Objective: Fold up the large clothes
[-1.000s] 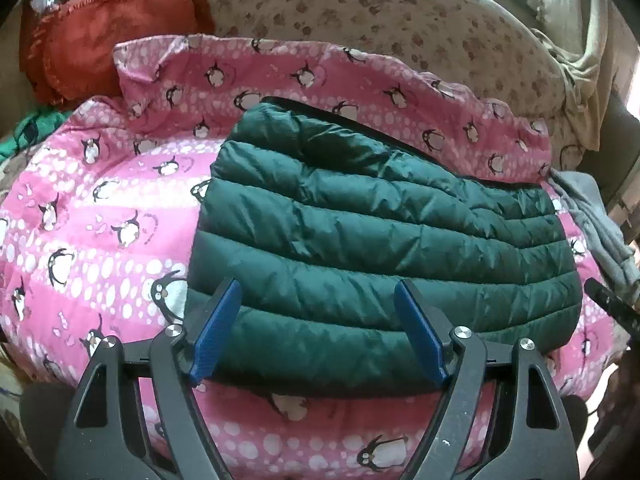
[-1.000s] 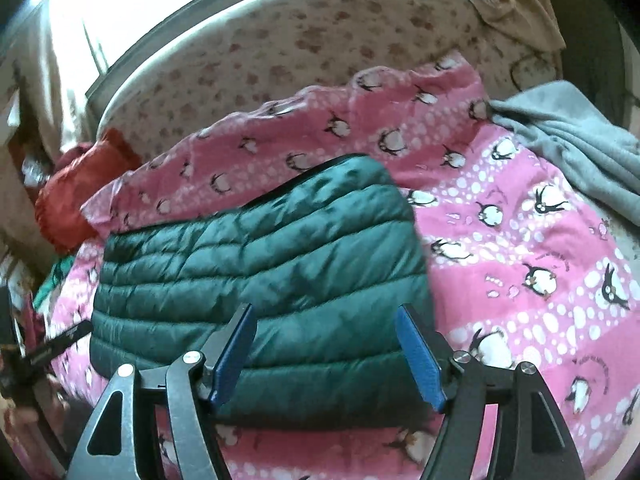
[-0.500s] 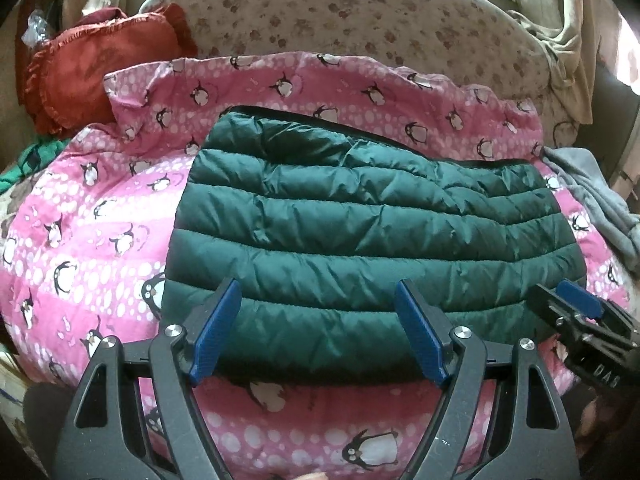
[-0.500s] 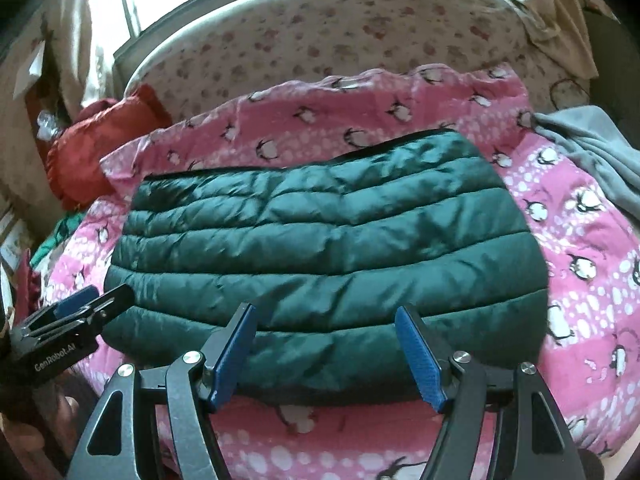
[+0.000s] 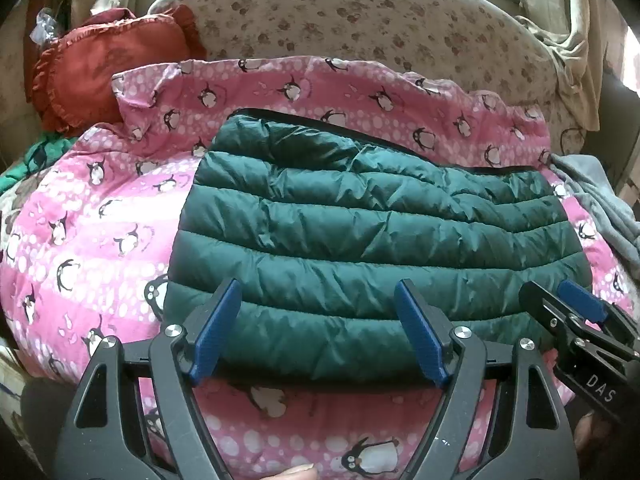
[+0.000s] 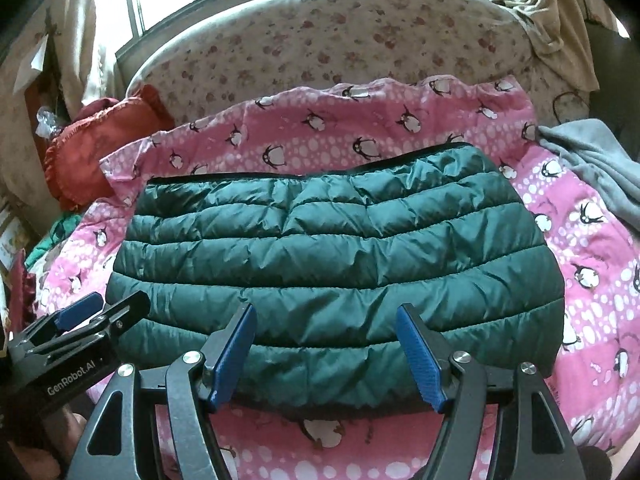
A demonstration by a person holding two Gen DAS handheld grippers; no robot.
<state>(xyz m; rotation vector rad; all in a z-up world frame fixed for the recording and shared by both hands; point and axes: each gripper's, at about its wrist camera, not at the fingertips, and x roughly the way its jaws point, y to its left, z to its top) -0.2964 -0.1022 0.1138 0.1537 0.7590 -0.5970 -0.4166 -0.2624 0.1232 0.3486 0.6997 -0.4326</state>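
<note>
A dark green quilted puffer jacket [image 5: 372,236] [image 6: 336,264] lies folded into a compact rectangle on a pink penguin-print blanket [image 5: 100,216] [image 6: 592,264]. My left gripper [image 5: 318,320] hovers open above the jacket's near edge toward its left half, blue pads apart and empty. My right gripper [image 6: 326,344] is open over the near edge at the middle, also holding nothing. Each gripper shows in the other's view: the right gripper [image 5: 560,304] at the jacket's near right corner, the left gripper [image 6: 104,308] at its near left corner.
A red ruffled cushion [image 5: 104,64] [image 6: 100,136] sits at the back left. A grey garment [image 5: 600,204] [image 6: 596,160] lies on the blanket's right side. A floral headboard [image 5: 360,20] curves behind, with green cloth [image 5: 44,156] at the left edge.
Both views swung so the jacket sits more centred. The right gripper came leftward along the near edge and entered the left view; the left gripper entered the right view. Both stayed open.
</note>
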